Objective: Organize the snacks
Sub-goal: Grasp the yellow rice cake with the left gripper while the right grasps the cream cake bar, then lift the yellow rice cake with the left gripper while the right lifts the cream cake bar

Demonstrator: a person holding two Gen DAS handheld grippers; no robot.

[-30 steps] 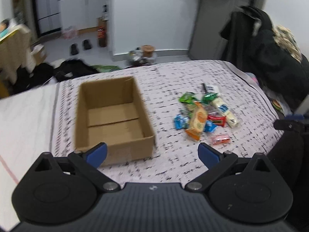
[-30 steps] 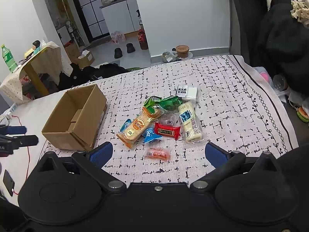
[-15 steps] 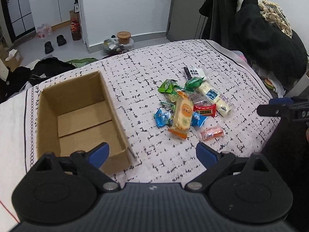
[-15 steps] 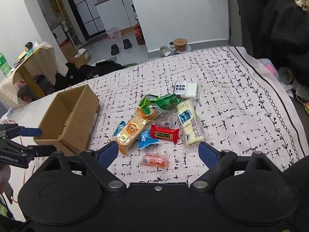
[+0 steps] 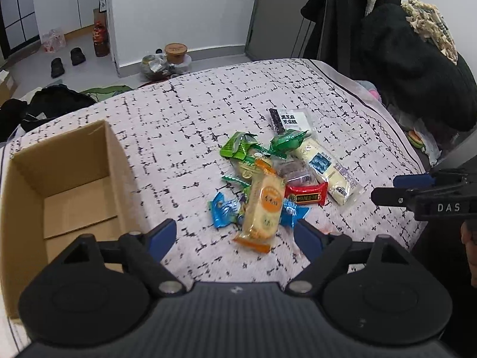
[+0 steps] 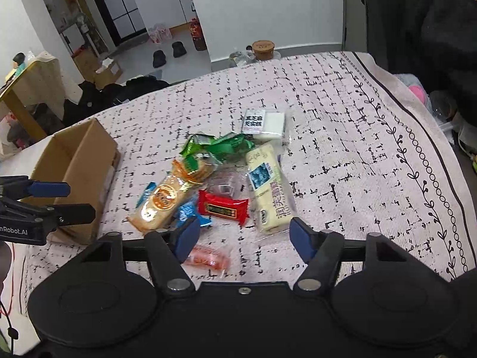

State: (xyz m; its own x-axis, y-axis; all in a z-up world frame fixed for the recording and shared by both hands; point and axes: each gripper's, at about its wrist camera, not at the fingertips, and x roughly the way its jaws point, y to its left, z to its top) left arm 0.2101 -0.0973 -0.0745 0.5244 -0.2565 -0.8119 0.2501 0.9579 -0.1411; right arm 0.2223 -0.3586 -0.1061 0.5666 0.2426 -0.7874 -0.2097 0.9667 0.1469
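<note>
Cardboard open brown box (image 5: 62,185) at 9 o'clock, nothing inside; bare patterned cloth (image 5: 190,113) towards 12. Wrapped snack pile (image 5: 268,185) centre. Left gripper (image 5: 235,232) and right gripper (image 6: 241,235) both unclenched, jaws just narrowing, nothing gripped.

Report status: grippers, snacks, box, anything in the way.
Left gripper, right gripper: jaws just closing, nothing gripped. Mixed wrapped snack pile loose on the patterned cloth. Open brown cardboard box looks empty. Nothing in the way.

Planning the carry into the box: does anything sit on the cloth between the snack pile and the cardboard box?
Nothing visible does. Only bare patterned cloth lies between the snack pile and the open cardboard box, which shows nothing inside.
</note>
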